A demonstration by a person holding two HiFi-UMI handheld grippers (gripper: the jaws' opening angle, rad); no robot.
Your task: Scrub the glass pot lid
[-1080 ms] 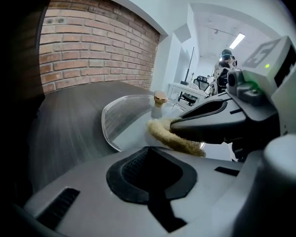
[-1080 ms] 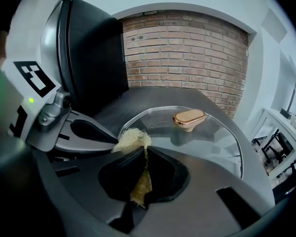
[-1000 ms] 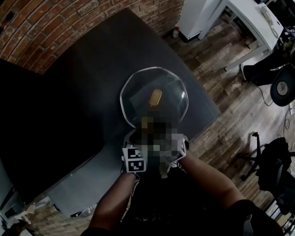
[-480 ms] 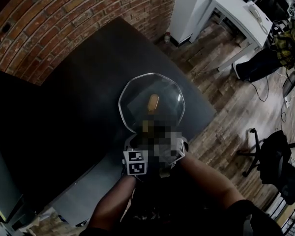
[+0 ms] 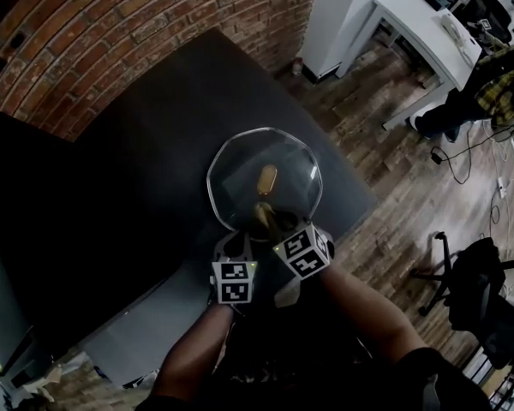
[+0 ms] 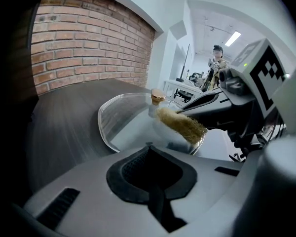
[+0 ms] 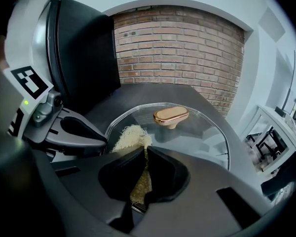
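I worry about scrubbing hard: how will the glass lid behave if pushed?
The clear round glass pot lid lies knob-up on the smooth dark table, so it would probably slide rather than tip. Being glass, it is likely stiff and breakable. The tan fibrous scrubber in the right gripper's jaws looks soft and should flex.

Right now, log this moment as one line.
right gripper: shut on tan fibrous scrub pad | pad: over near edge of round glass pot lid | left gripper: shut, empty

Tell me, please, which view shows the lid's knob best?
The right gripper view: the golden knob sits large and unobstructed on the glass lid. The head view shows it small, from above; the left gripper view shows it tiny.
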